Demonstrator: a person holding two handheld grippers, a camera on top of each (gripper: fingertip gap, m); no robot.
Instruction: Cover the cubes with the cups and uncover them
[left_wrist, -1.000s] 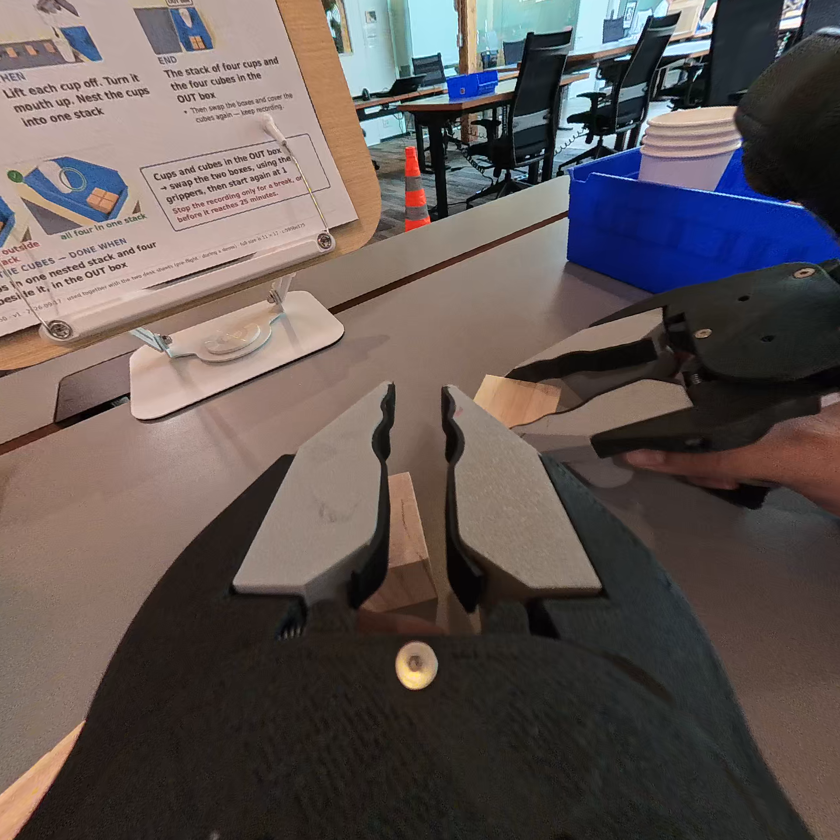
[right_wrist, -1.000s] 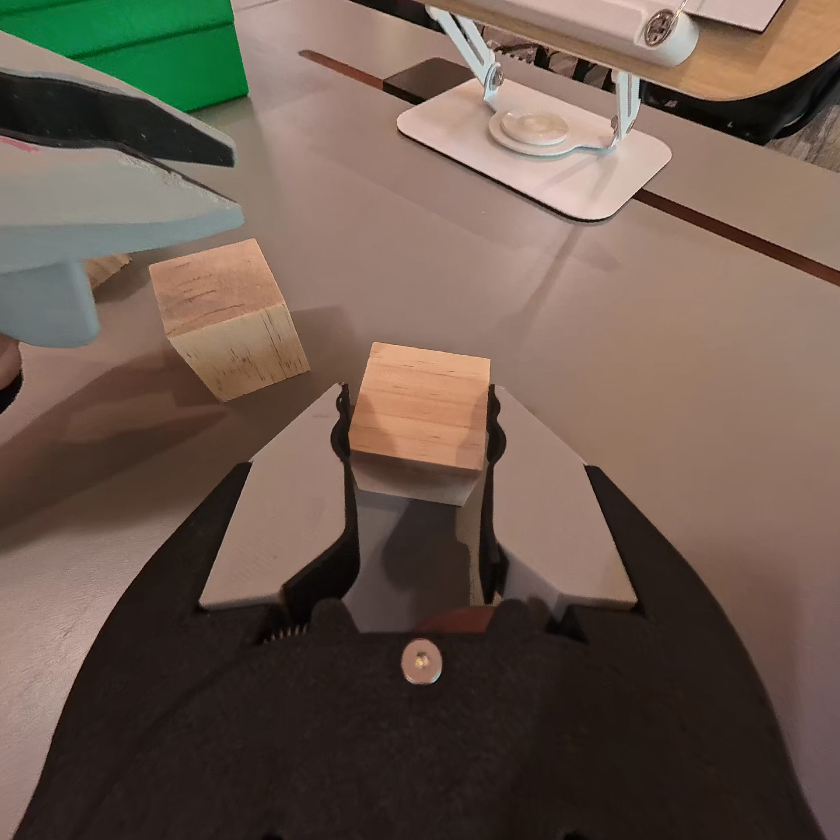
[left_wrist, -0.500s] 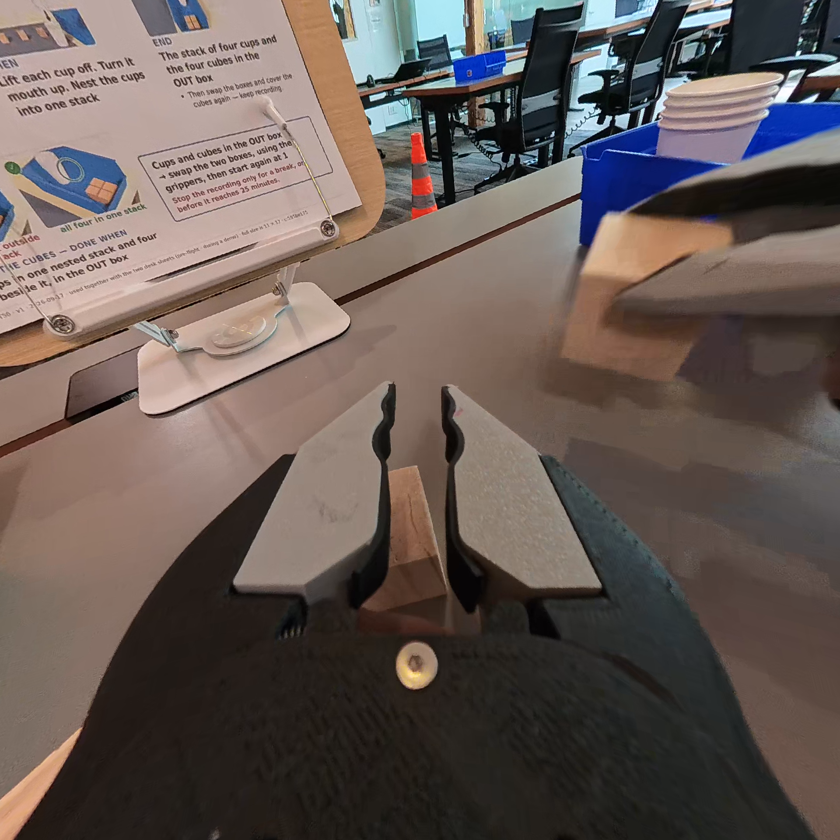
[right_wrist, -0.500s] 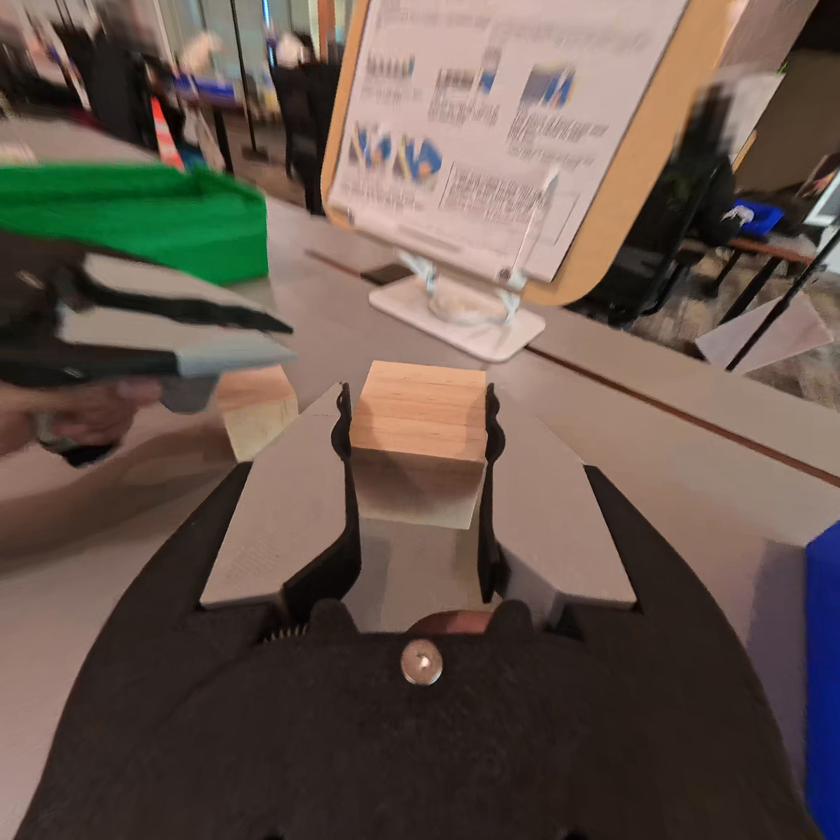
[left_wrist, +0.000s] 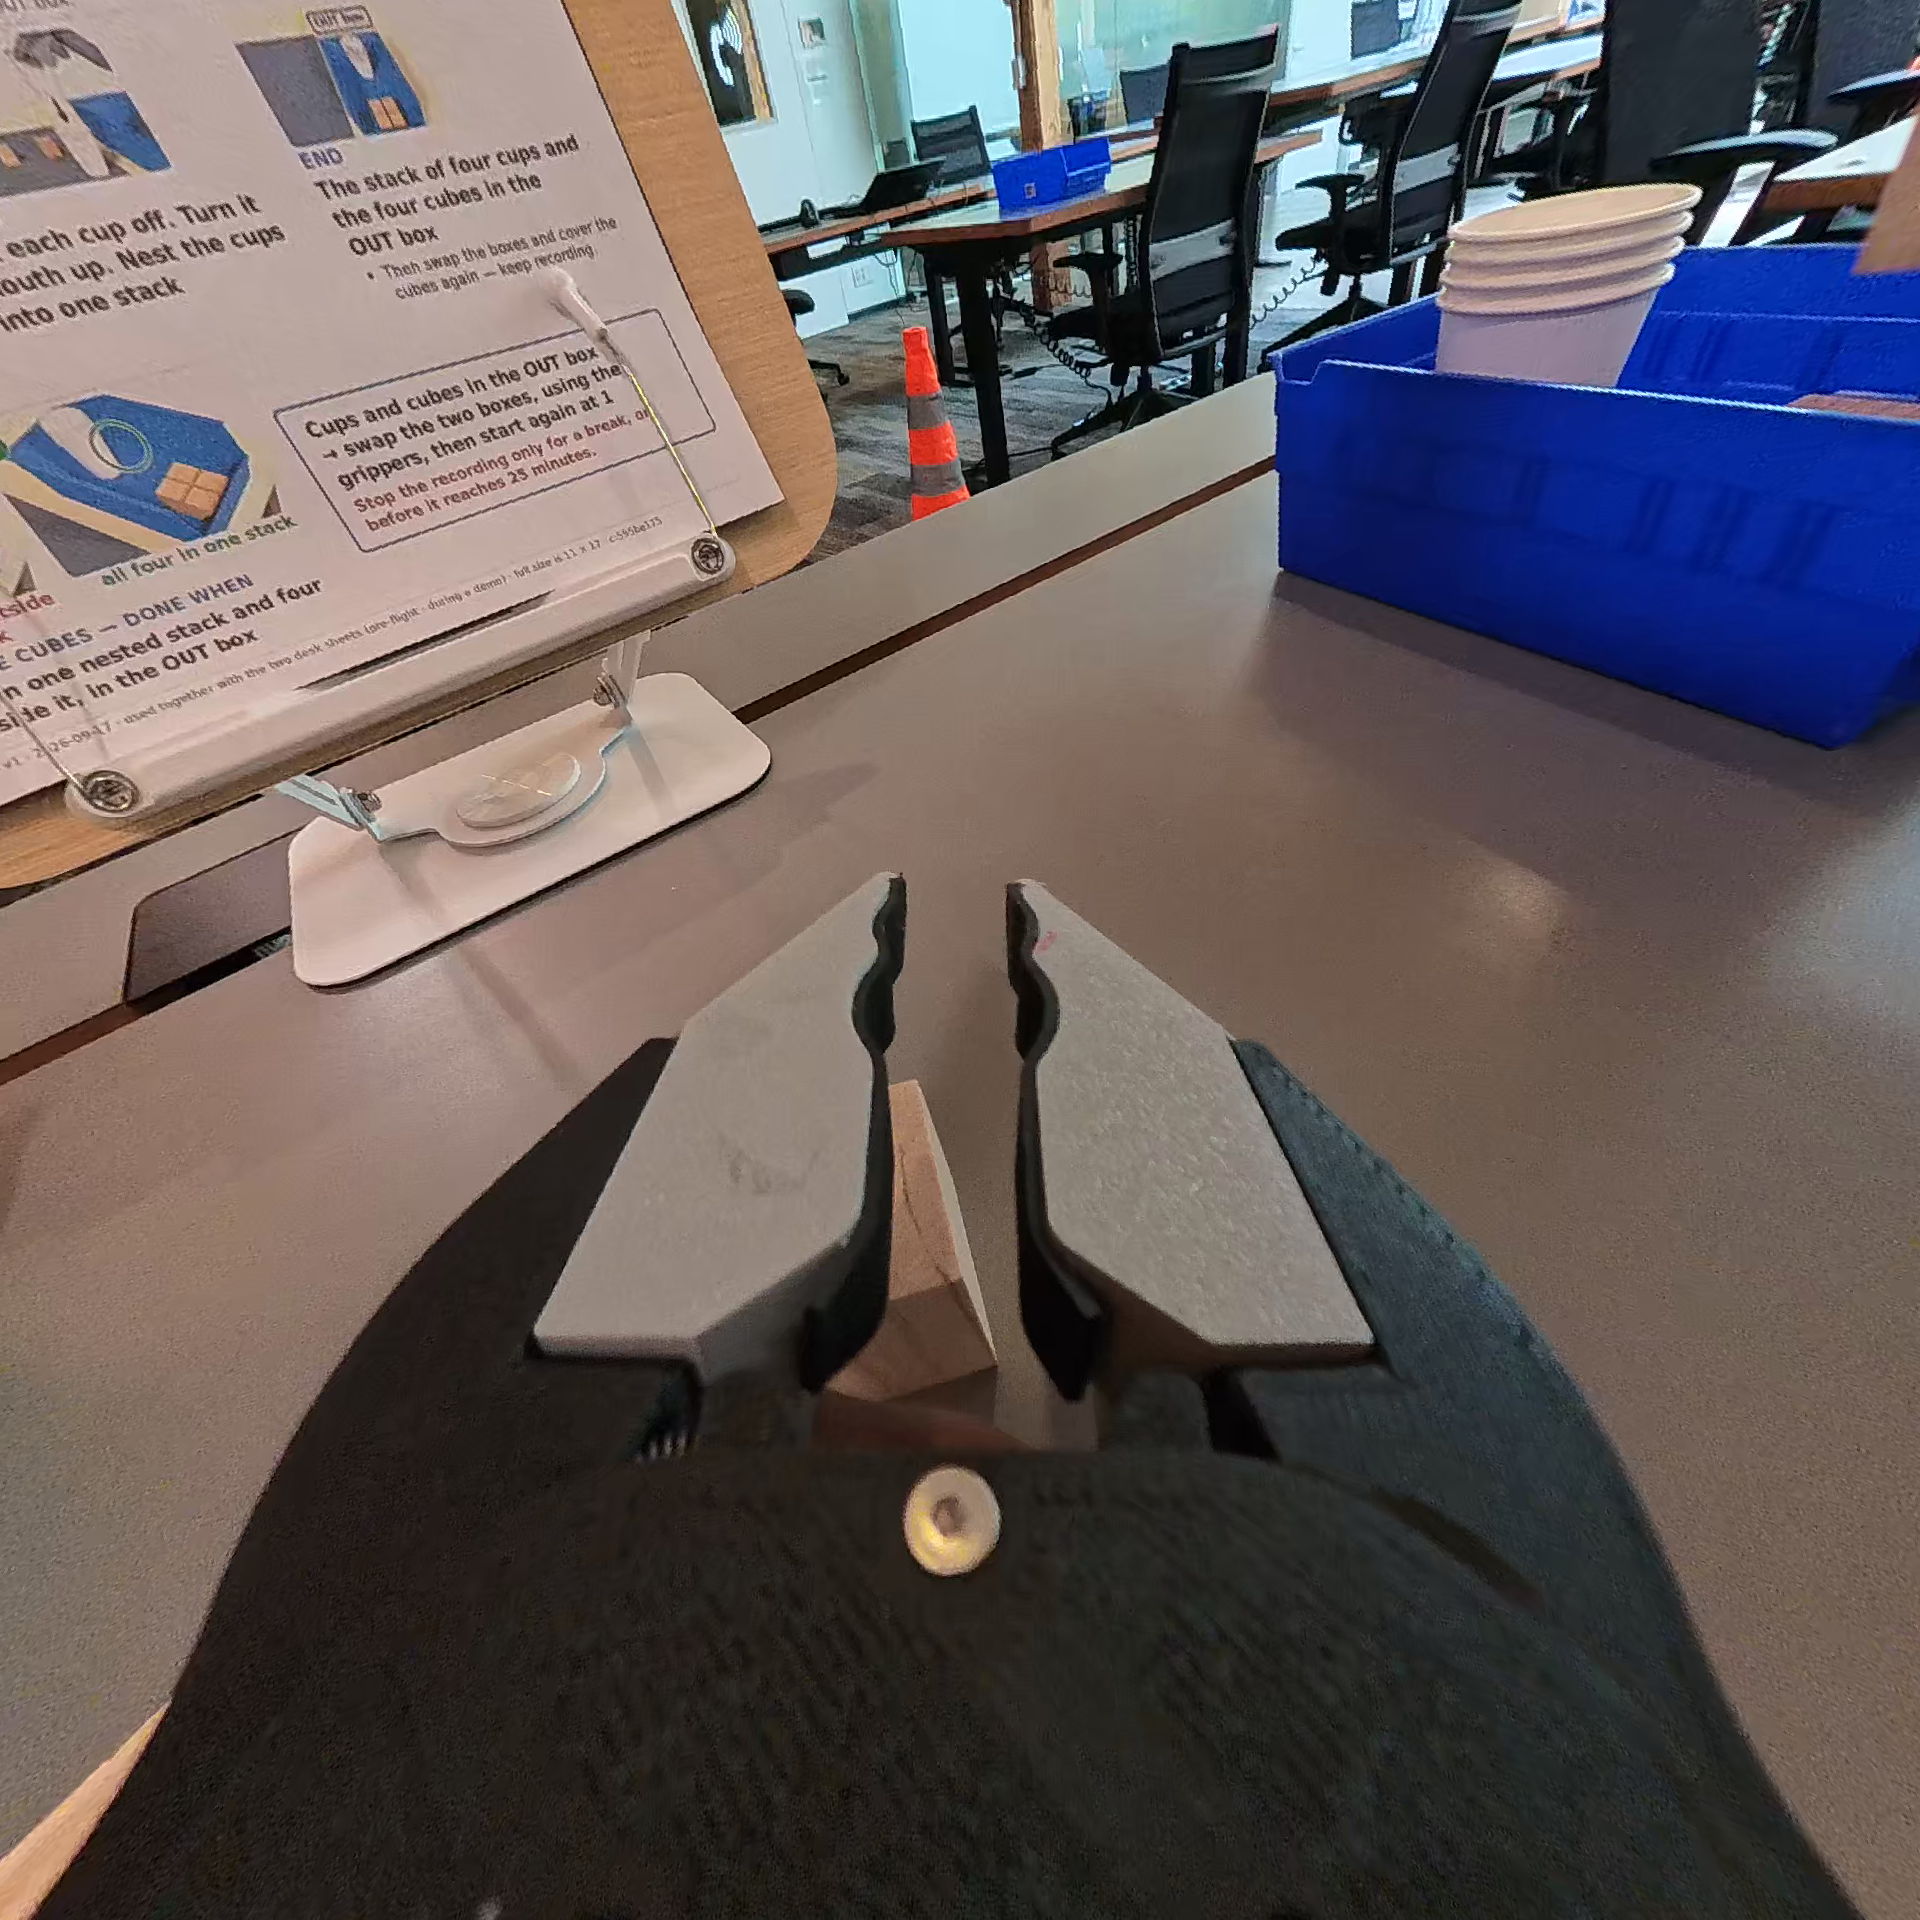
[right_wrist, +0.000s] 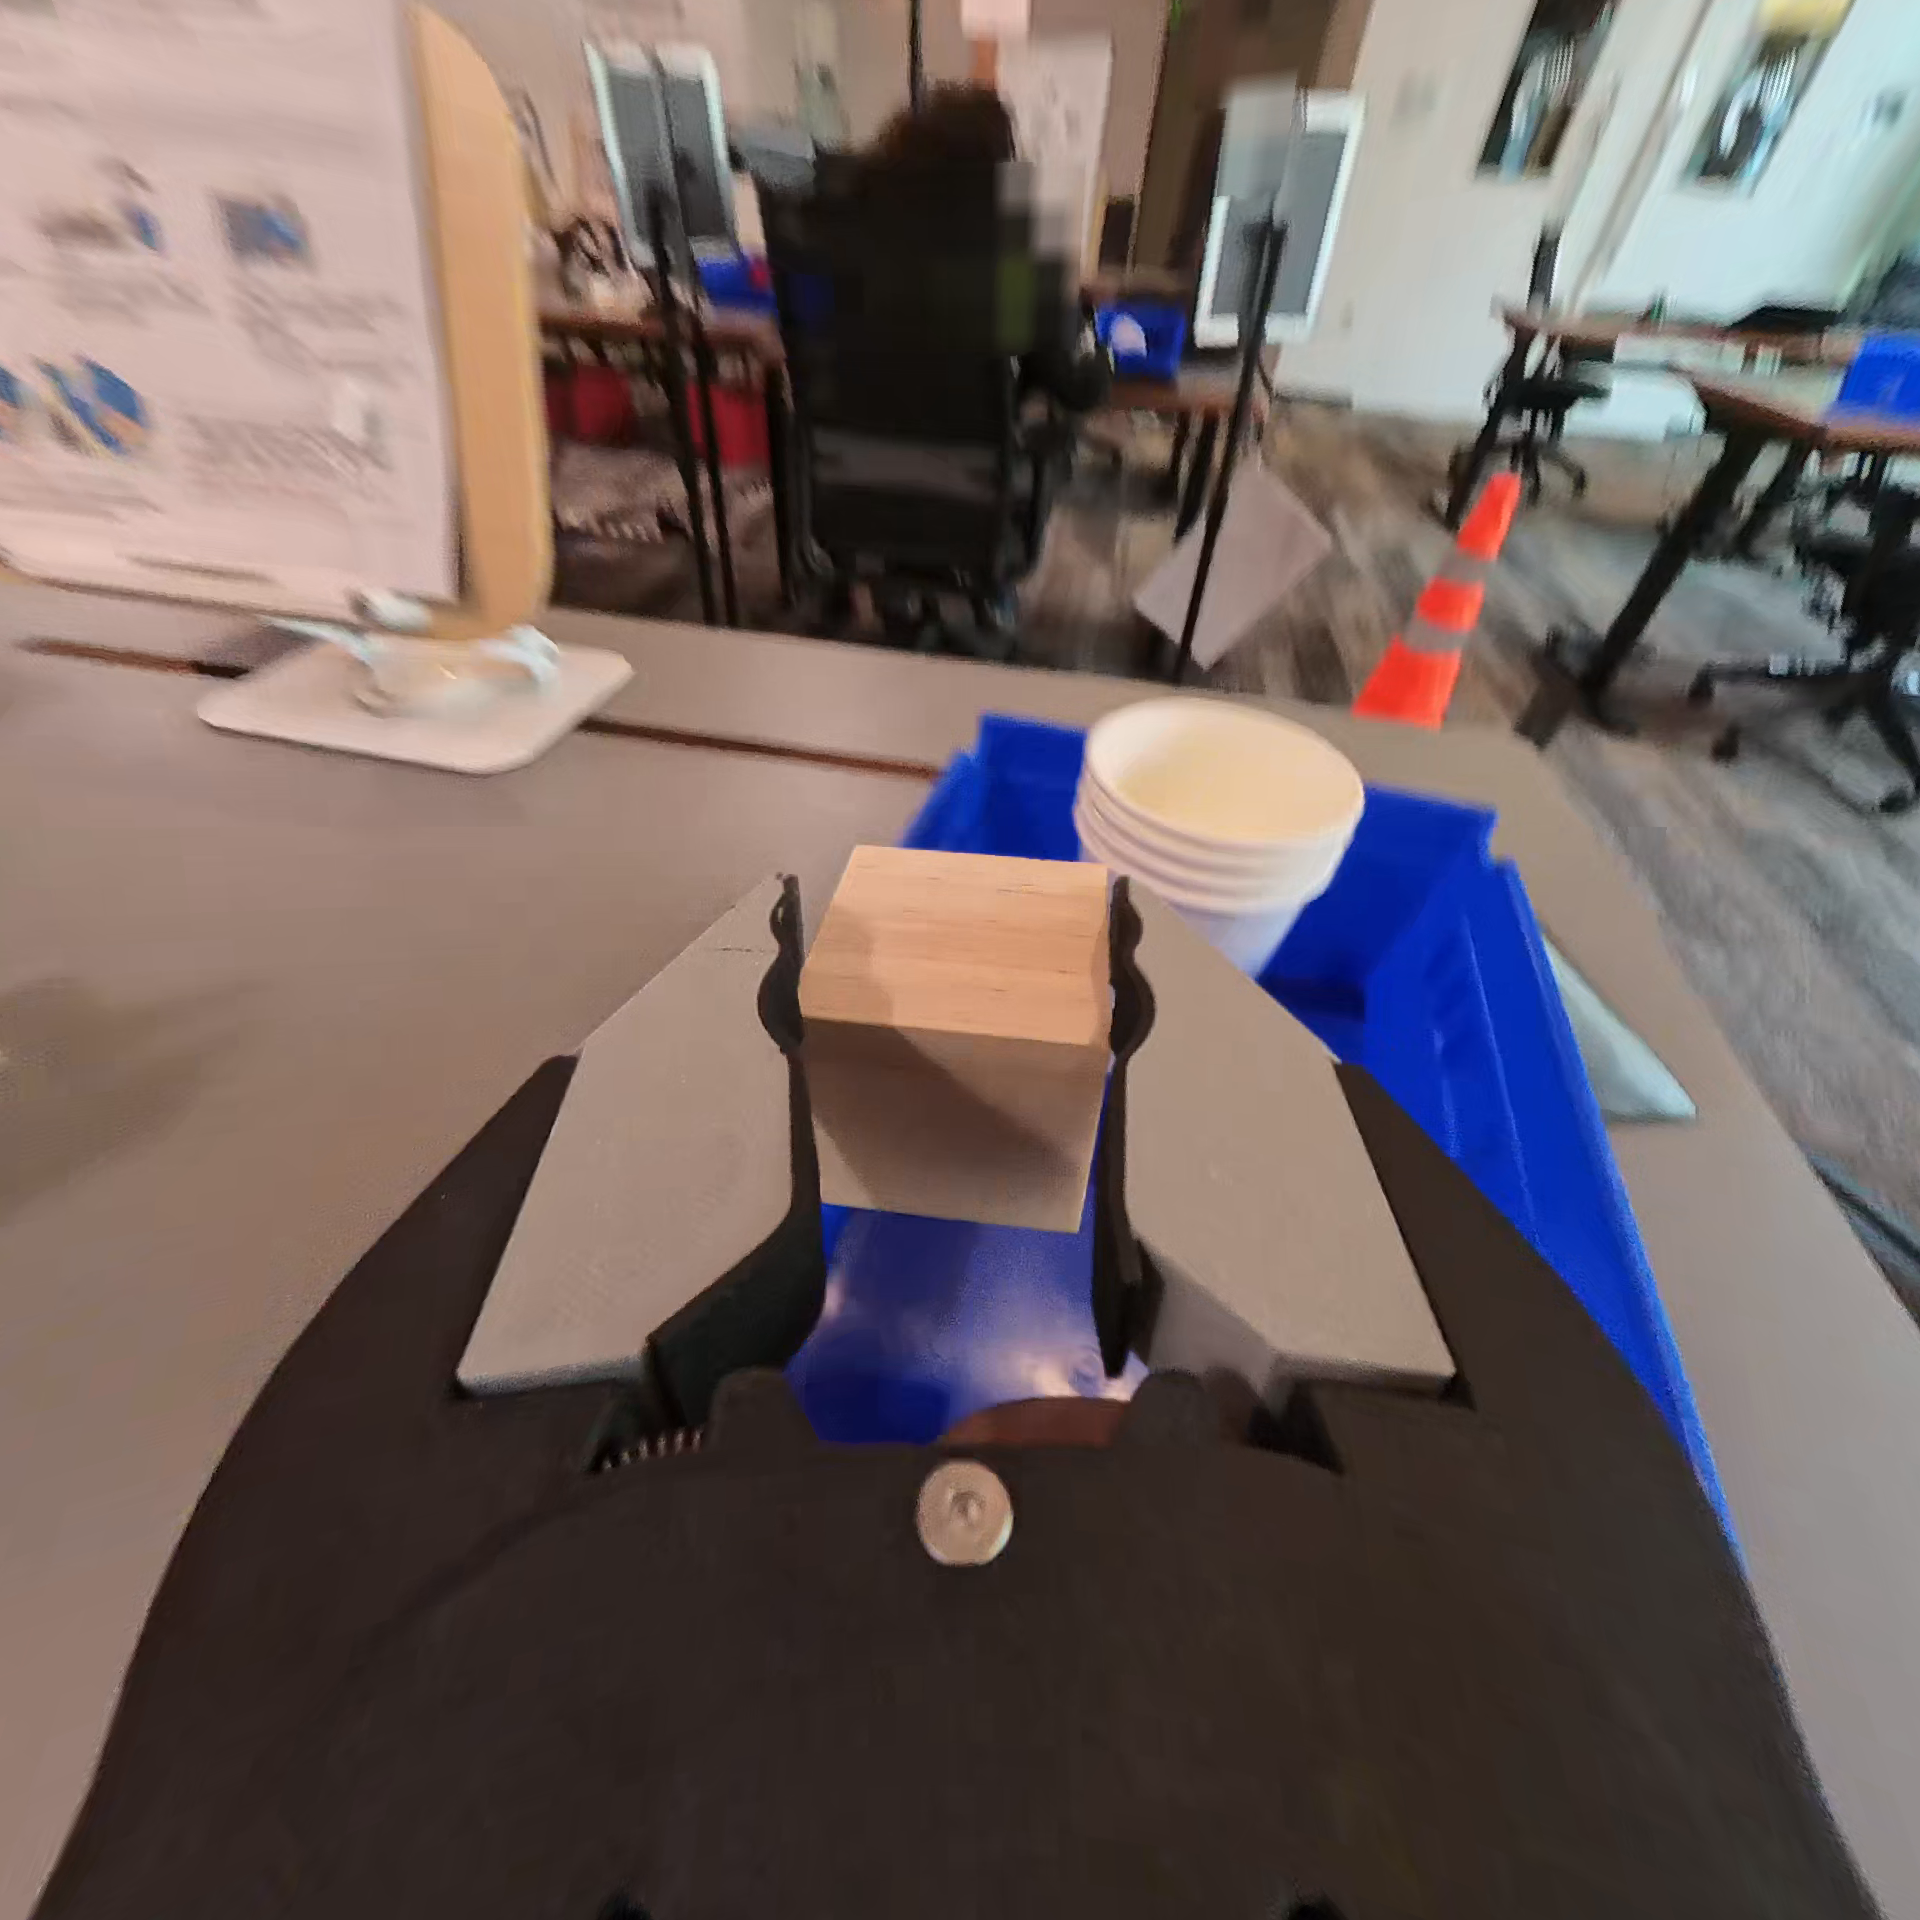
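Grey tabletop (right_wrist: 312, 987) below: a rigid, light wooden cube (right_wrist: 951, 966) is clamped on opposite flat faces by the right tongs (right_wrist: 951, 971); the left tongs (left_wrist: 954, 925) are parted, empty at the tips, above a second wooden cube (left_wrist: 920, 1278).

Your left tool (left_wrist: 956, 904) and right tool (right_wrist: 951, 914) look alike: each has a broad, matte black, textured body that flares toward the camera, one silver screw set at its centre, and two flat, pale grey angular fingers (left_wrist: 748, 1164) lined with wavy black pads; a small pink mark sits near your left tool's right fingertip
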